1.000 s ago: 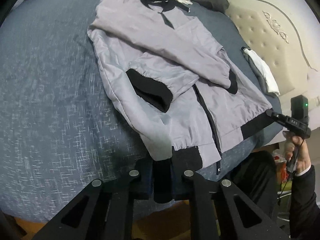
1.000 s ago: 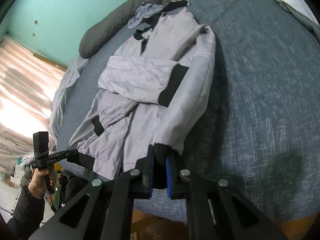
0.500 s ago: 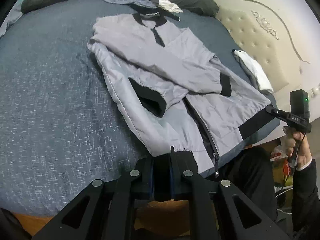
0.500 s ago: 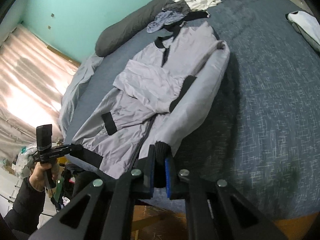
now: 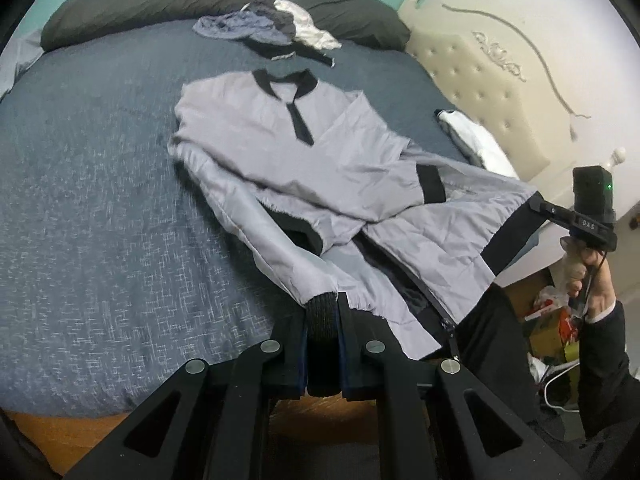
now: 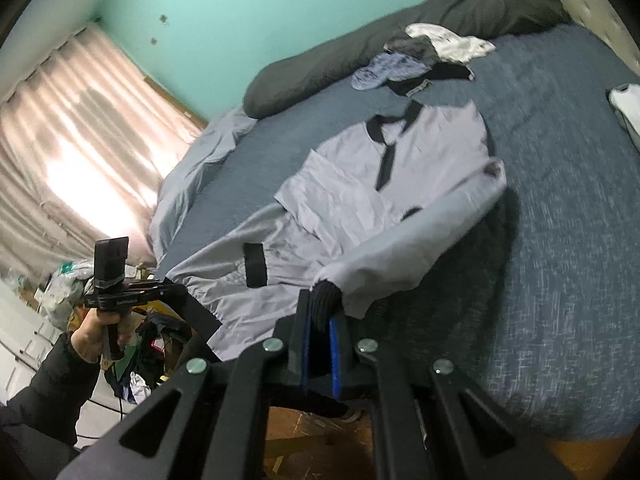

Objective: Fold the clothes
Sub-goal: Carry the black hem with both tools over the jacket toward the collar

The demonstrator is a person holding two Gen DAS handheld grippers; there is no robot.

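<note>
A grey jacket (image 5: 320, 160) with a black collar, cuffs and hem band lies front up on the blue bed (image 5: 100, 200), both sleeves folded across its chest. My left gripper (image 5: 322, 320) is shut on one black ribbed hem corner, held just above the bed's near edge. At the right of the left wrist view, my right gripper (image 5: 538, 206) pinches the other hem corner, a hand gripping its handle. The right wrist view shows the same jacket (image 6: 360, 200), my right gripper (image 6: 320, 316) shut on the hem, and my left gripper (image 6: 176, 292) holding the far corner. The hem hangs stretched between them.
A pile of loose clothes (image 5: 272, 28) lies by the dark pillow (image 5: 160, 4) beyond the collar. A white folded garment (image 5: 476, 140) rests near the tufted headboard (image 5: 480, 76). Curtains (image 6: 72, 140) and floor clutter (image 6: 132, 360) sit off the bed's side.
Both grippers have pulled back toward the foot of the bed and risen. The hem came up with them, and the jacket slid away from the clothes pile and stretched out.
</note>
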